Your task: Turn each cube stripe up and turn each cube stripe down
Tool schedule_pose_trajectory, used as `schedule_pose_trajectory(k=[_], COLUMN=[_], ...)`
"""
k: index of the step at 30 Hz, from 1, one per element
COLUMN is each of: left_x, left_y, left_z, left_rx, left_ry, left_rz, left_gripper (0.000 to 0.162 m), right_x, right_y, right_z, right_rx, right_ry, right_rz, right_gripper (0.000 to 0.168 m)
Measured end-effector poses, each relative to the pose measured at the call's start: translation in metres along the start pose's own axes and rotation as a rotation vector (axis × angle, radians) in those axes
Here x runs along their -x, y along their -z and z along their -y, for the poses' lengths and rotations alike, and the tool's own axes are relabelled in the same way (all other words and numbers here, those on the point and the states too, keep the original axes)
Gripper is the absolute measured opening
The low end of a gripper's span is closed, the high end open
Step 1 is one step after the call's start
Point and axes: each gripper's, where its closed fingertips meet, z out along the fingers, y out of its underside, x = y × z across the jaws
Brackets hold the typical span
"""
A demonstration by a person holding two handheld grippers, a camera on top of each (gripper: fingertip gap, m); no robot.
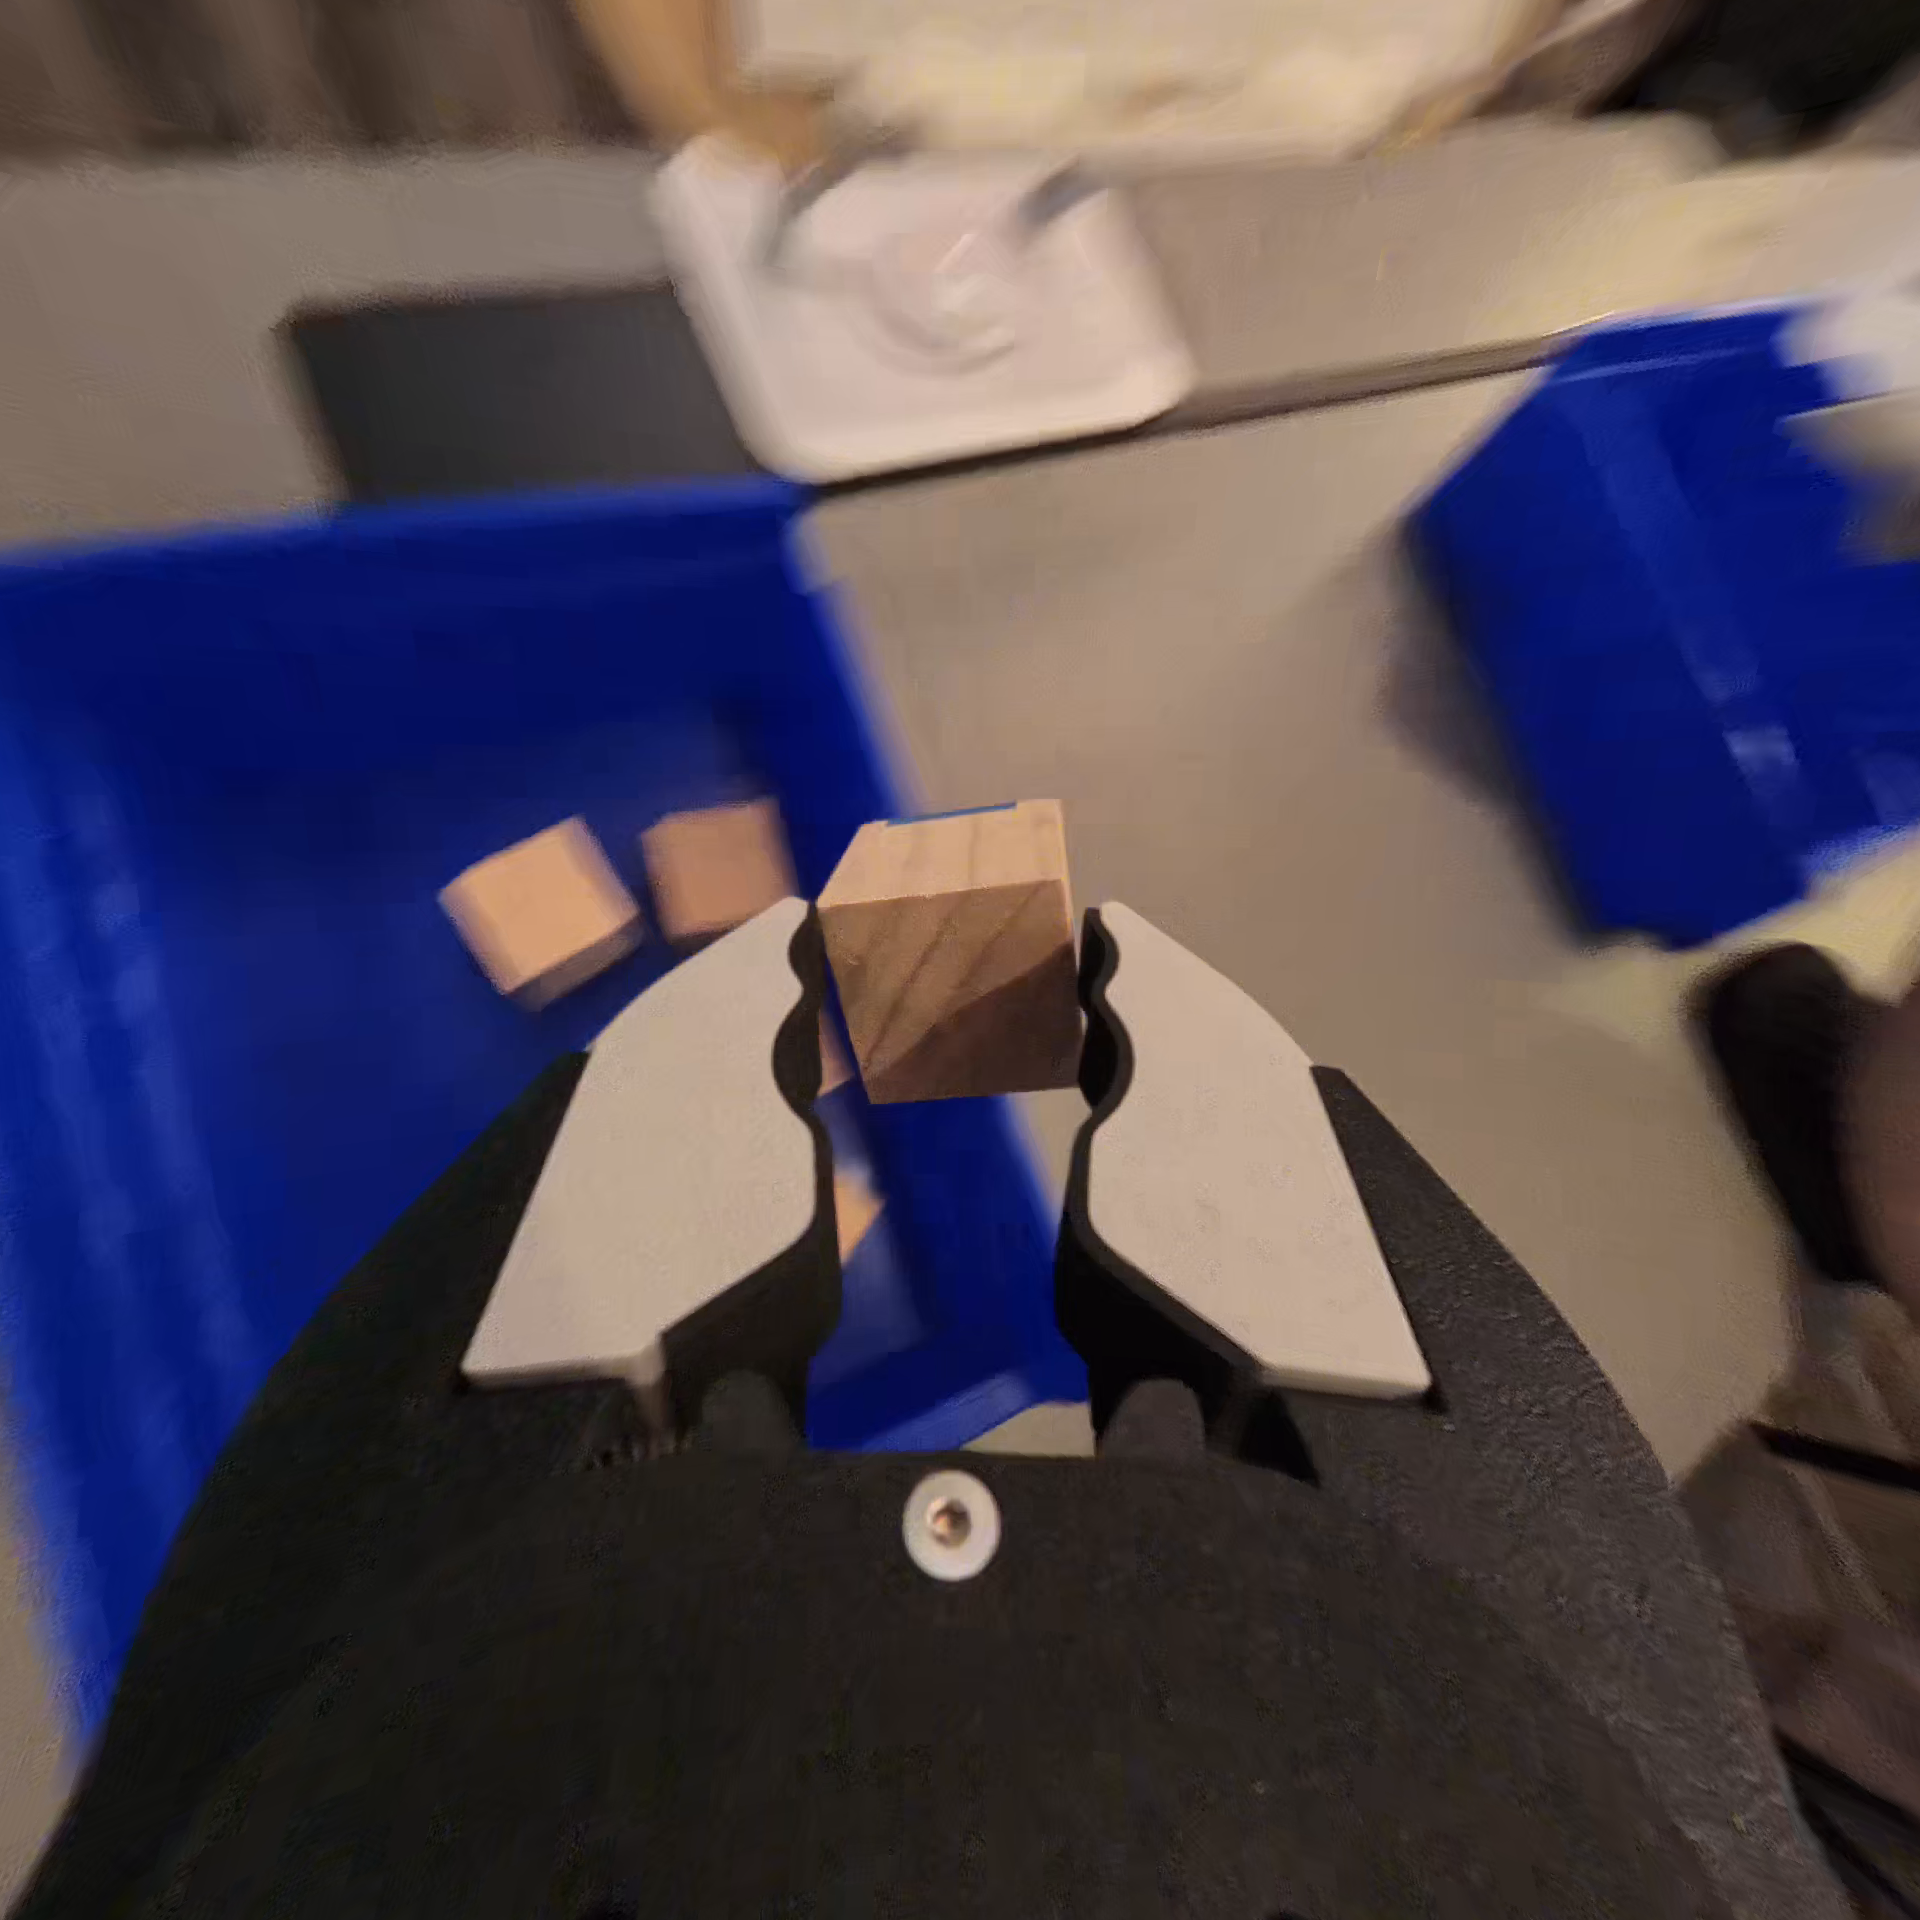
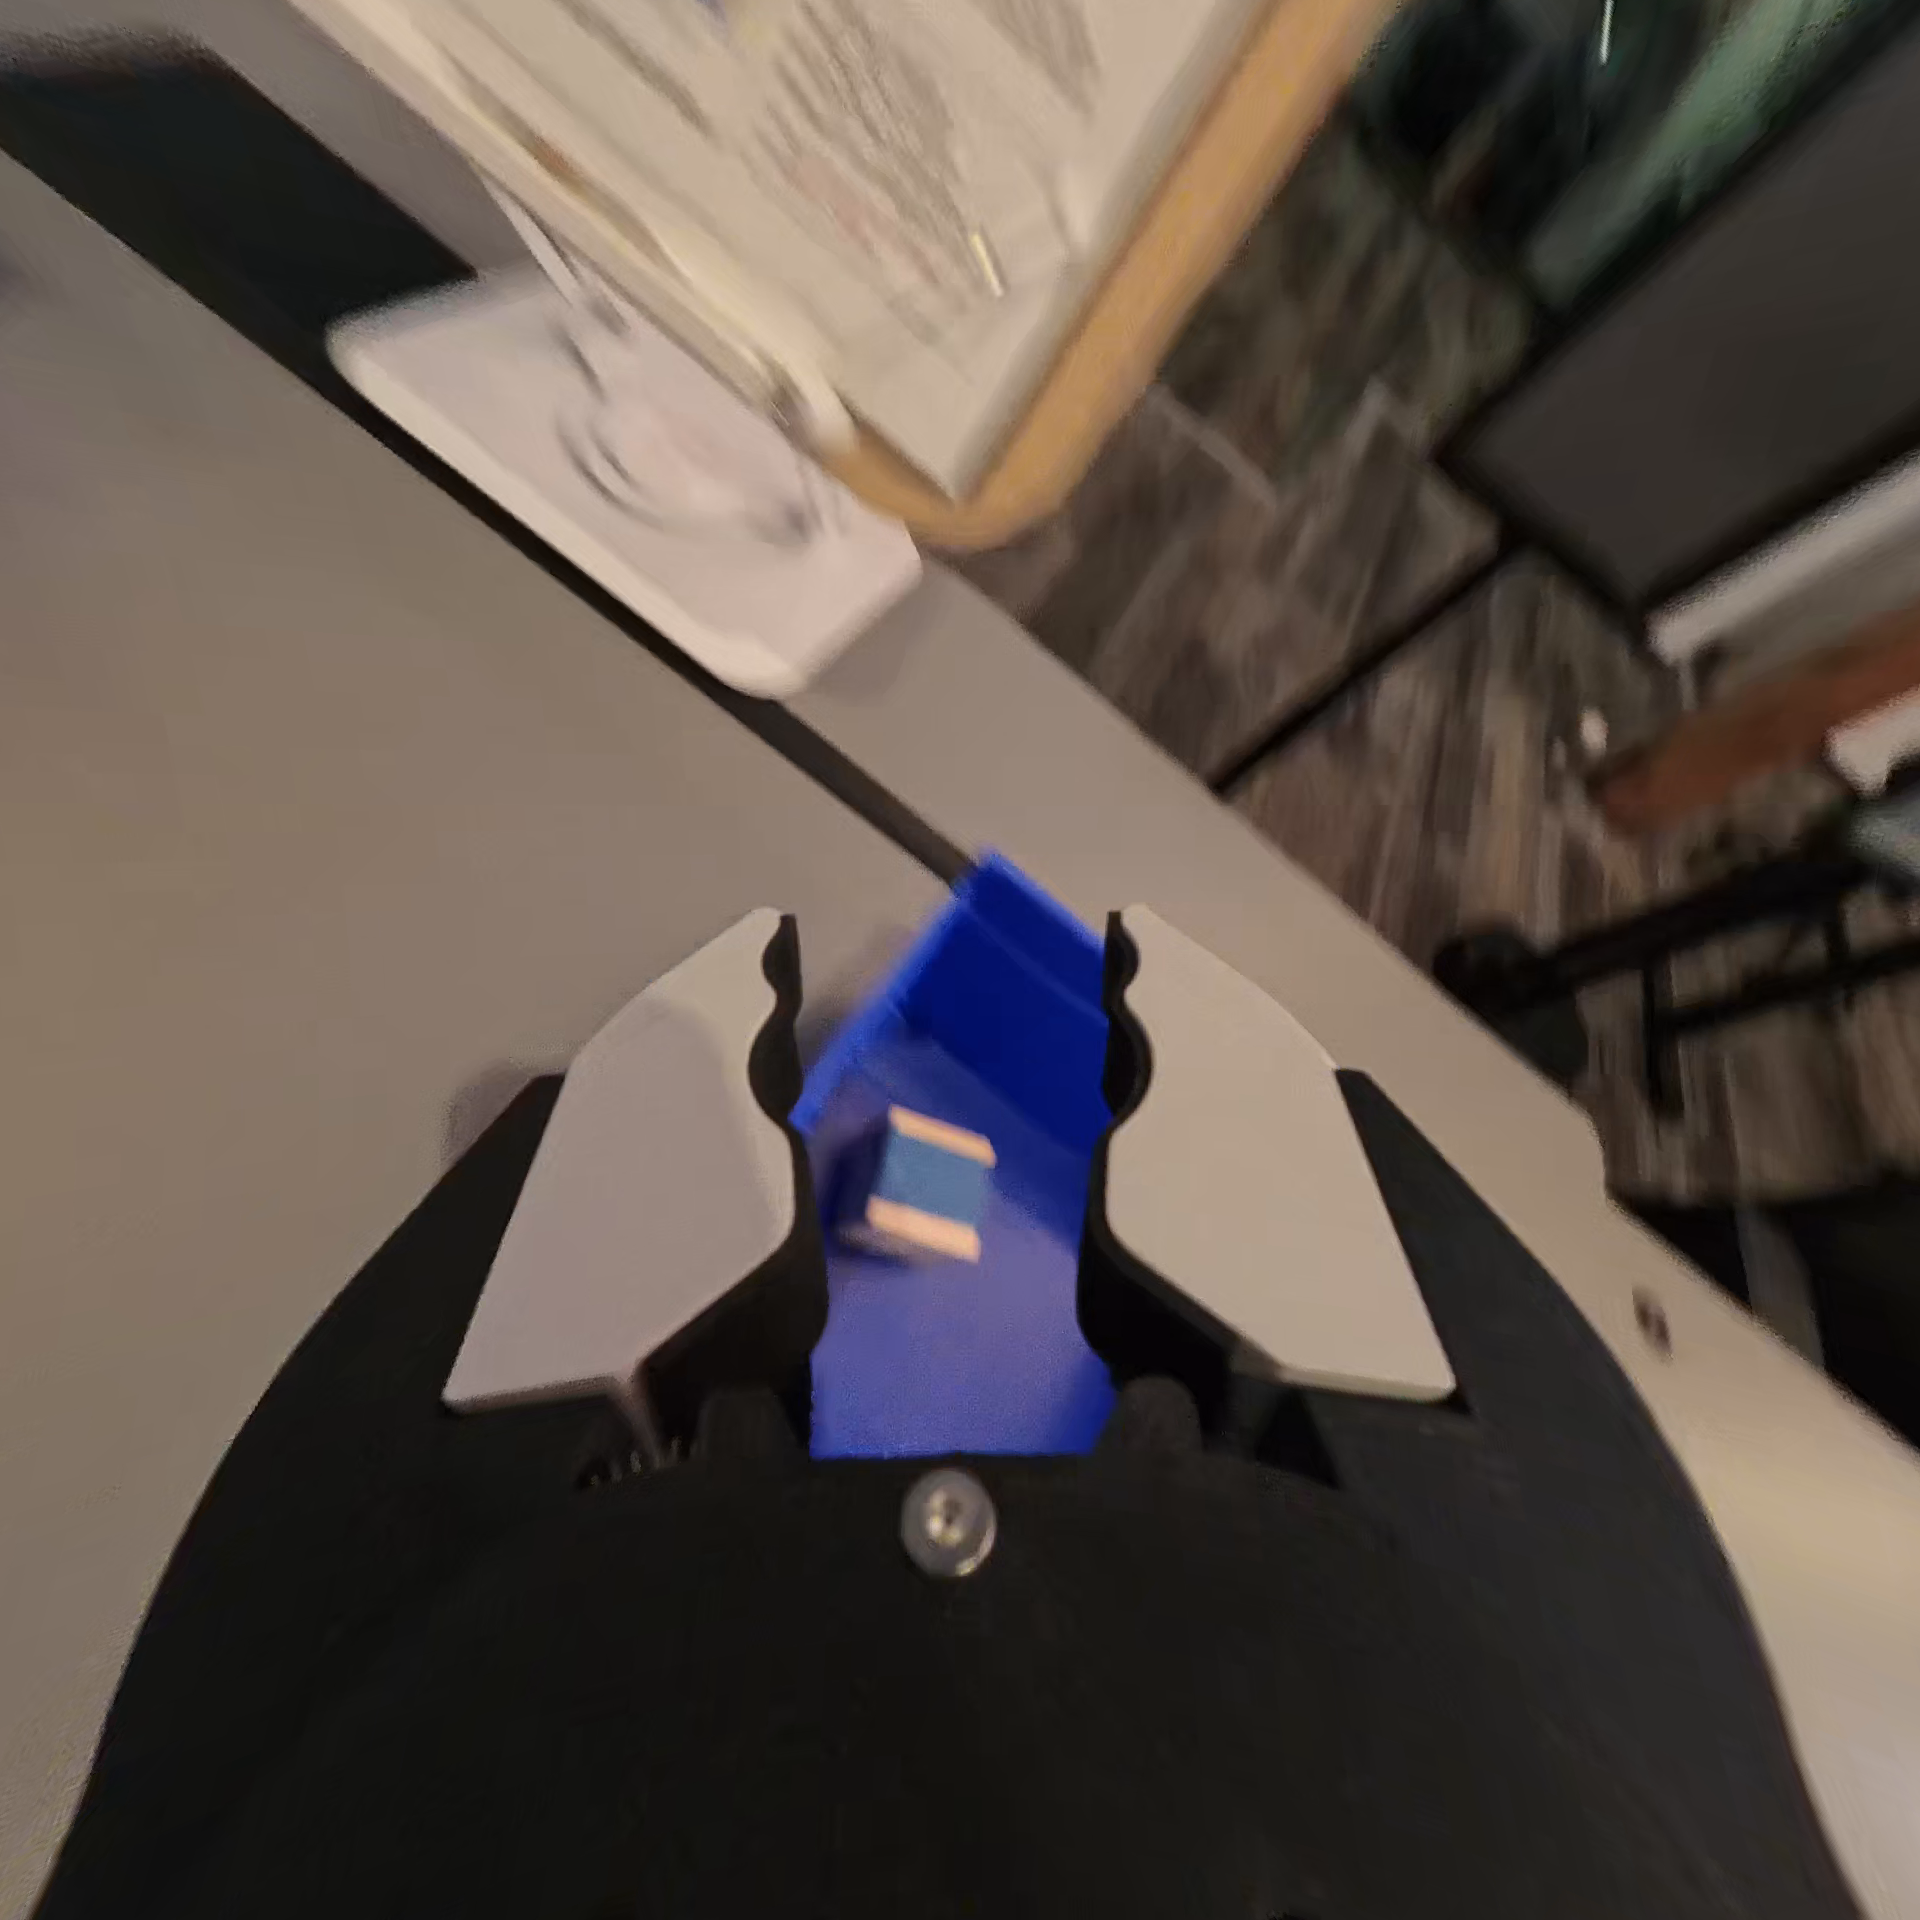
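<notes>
My left gripper (image 1: 948,914) is shut on a wooden cube (image 1: 951,956) and holds it in the air over the right edge of a blue bin (image 1: 312,727). A thin blue stripe shows at the cube's far top edge. Two more plain-looking wooden cubes (image 1: 540,909) lie in that bin, with another partly hidden below my fingers. My right gripper (image 2: 951,925) is open and empty above a second blue bin (image 2: 997,997). A cube with its blue stripe facing up (image 2: 925,1184) lies in that bin between my fingers.
A grey table (image 1: 1195,727) holds both bins; the second blue bin (image 1: 1662,644) stands at the right in the left wrist view. A white tray-like stand (image 1: 914,301) and a dark mat (image 1: 499,384) sit at the back. The table edge (image 2: 1351,935) runs diagonally, floor beyond.
</notes>
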Motion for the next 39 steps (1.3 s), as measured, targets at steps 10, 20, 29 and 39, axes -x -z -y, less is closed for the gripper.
schedule_pose_trajectory(k=[10,20,29,39], left_x=[-0.193,-0.214,-0.218,-0.151], left_y=[-0.004,-0.002,-0.006,0.021], left_z=[0.014,0.013,0.017,0.049], left_rx=[-0.085,-0.076,-0.112,-0.335], left_ry=[-0.114,-0.054,-0.059,-0.105], left_rz=[-0.87,-1.021,-1.05,-0.738], left_gripper=[0.046,0.046,0.051,0.046], right_x=[0.206,0.216,0.21,-0.009], right_y=[0.108,0.105,0.111,0.036], right_z=[0.117,0.125,0.124,-0.03], right_rx=[-0.734,-0.835,-0.853,0.151], right_ry=[0.356,0.235,0.166,-0.182], right_rz=[0.478,0.385,0.5,0.16], right_gripper=[0.062,0.064,0.043,0.044])
